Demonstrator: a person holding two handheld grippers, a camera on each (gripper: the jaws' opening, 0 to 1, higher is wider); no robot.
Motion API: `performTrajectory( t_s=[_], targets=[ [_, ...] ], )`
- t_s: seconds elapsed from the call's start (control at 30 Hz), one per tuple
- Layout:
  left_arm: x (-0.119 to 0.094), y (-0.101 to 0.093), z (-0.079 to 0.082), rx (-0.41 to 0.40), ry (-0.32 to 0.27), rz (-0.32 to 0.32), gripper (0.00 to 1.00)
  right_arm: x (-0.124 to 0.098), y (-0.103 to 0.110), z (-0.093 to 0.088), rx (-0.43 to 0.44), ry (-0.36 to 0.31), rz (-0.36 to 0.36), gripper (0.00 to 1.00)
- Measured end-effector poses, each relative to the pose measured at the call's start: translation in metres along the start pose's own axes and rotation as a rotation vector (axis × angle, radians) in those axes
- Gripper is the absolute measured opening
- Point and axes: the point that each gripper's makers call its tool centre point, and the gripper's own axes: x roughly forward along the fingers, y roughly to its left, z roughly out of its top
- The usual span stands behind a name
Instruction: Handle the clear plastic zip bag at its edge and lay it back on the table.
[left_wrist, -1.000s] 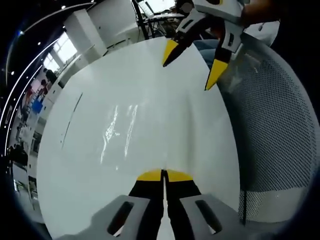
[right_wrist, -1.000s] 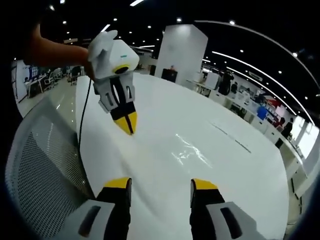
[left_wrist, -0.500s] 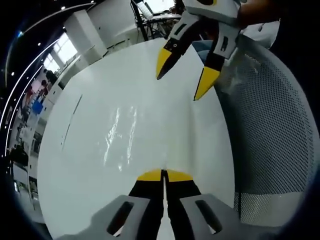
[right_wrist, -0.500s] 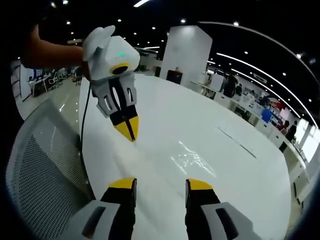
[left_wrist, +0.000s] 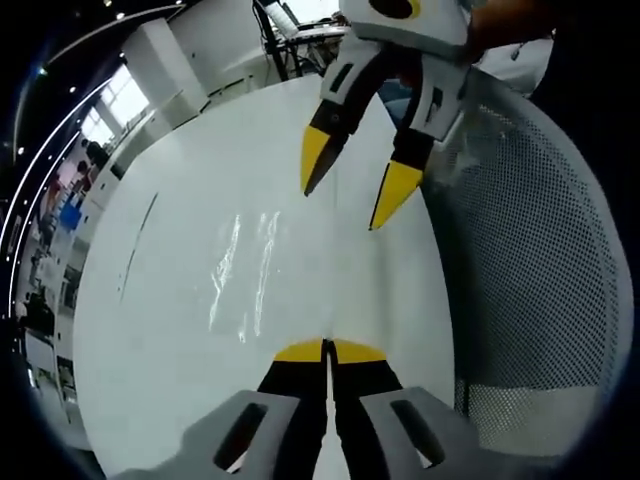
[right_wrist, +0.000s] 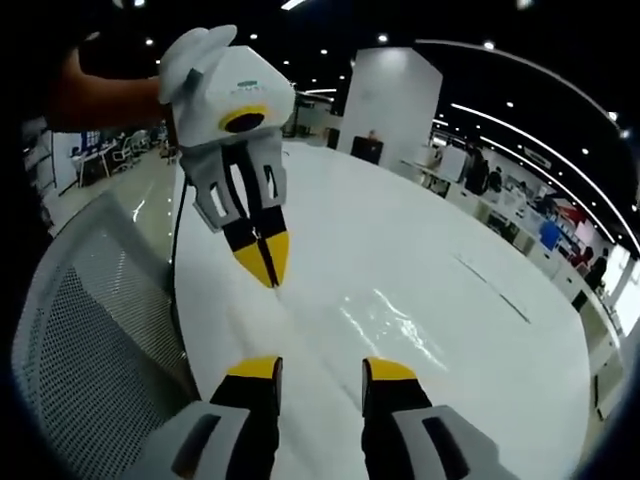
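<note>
The clear zip bag (left_wrist: 243, 272) lies on the white table (left_wrist: 150, 330) and shows mostly as glints and a faint crease running to my left gripper (left_wrist: 327, 350). That gripper's yellow tips are pressed together, apparently on the bag's near edge. My right gripper (left_wrist: 352, 185) comes in from the top right, open, hovering over the bag's far side. In the right gripper view the bag (right_wrist: 390, 322) glints ahead of my open right gripper (right_wrist: 322, 370). The left gripper (right_wrist: 262, 262) hangs just beyond it, shut, tips pointing down at the film.
A grey mesh chair back (left_wrist: 540, 280) stands against the table's edge, also seen as mesh (right_wrist: 80, 340) in the right gripper view. A person's arm (right_wrist: 100, 95) holds the left gripper. Office desks and people fill the far background.
My right gripper has moved closer to the left gripper and over the bag, and its jaws have narrowed a little. The left gripper has stayed shut in place.
</note>
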Motion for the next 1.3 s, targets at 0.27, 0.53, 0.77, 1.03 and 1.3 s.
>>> performTrajectory(
  t_s=[0.27,0.53,0.77,1.03,1.3],
  targets=[
    [-0.001,-0.006,0.002,-0.006,0.007,-0.016,0.00,0.005,0.009,0.004,-0.010,-0.005,0.031,0.25],
    [-0.001,-0.009,0.004,-0.012,0.005,-0.032,0.00,0.010,0.015,0.007,-0.017,-0.006,0.053,0.17],
    [-0.003,-0.007,0.007,-0.013,-0.013,-0.025,0.00,0.013,0.015,0.010,-0.068,-0.009,0.051,0.08],
    [-0.006,-0.006,0.008,0.014,-0.040,-0.012,0.00,0.016,0.018,0.012,-0.177,-0.011,0.076,0.00],
    [-0.005,-0.001,0.005,0.057,-0.066,0.015,0.00,0.018,0.020,0.014,-0.234,-0.020,0.096,0.00]
  ],
)
